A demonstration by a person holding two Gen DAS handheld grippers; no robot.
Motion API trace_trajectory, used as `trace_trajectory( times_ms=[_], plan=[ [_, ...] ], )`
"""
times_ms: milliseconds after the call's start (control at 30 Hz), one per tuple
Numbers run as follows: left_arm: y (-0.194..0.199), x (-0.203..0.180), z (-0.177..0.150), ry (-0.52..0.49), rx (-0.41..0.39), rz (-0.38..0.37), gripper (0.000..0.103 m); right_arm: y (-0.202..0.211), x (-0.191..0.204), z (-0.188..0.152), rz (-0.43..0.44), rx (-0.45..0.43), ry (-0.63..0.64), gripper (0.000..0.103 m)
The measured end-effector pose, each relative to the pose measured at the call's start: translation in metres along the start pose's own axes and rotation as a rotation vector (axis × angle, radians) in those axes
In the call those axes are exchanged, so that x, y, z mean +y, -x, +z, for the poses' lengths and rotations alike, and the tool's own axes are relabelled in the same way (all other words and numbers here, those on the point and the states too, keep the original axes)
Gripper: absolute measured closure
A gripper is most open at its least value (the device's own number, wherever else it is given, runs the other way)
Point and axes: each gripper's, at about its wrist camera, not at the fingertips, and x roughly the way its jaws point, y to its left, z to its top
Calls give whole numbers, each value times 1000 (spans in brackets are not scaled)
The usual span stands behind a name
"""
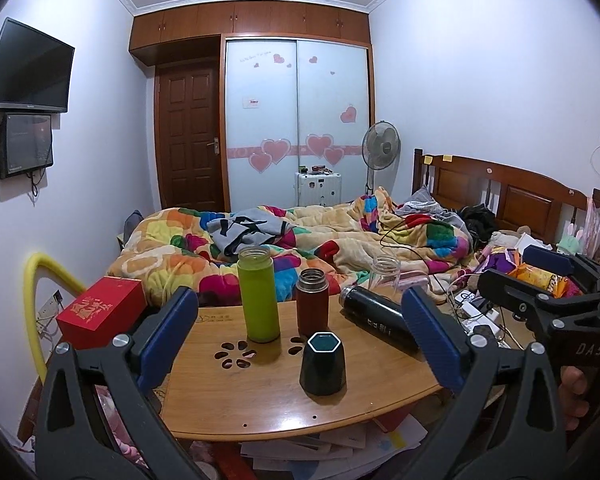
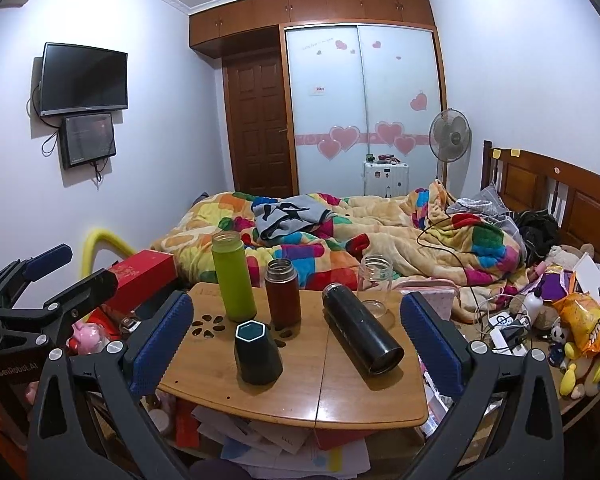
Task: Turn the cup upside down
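A dark hexagonal cup (image 1: 323, 364) (image 2: 258, 352) stands on the small wooden table (image 1: 260, 408) (image 2: 364, 396), its hexagonal end up; I cannot tell whether that is the mouth or the base. Behind it stand a green bottle (image 1: 257, 294) (image 2: 233, 276), a brown flask (image 1: 312, 305) (image 2: 283, 294) and a clear glass jar (image 1: 384, 274) (image 2: 375, 286). A black thermos (image 1: 378, 322) (image 2: 362, 328) lies on its side. My left gripper (image 1: 306, 320) is open and empty, short of the cup. My right gripper (image 2: 300, 320) is open and empty, and also shows at the right of the left wrist view (image 1: 540, 276).
A red box (image 1: 100, 312) (image 2: 140, 278) sits at the table's left. A bed with a colourful blanket (image 1: 300, 236) (image 2: 360, 232) lies behind. Cables, chargers and snack bags (image 2: 584, 320) clutter the right. Papers (image 2: 284, 444) lie under the table.
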Motion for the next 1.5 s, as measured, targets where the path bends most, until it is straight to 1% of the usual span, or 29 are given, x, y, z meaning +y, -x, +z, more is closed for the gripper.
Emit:
trace_trajectory(
  times_ms=[400, 1500],
  plan=[
    [-3, 5, 2, 9, 4, 11, 0, -3, 0, 1, 9, 8, -5, 0],
    [-6, 8, 5, 6, 0, 7, 0, -6, 3, 5, 13, 4, 4, 0]
  ],
)
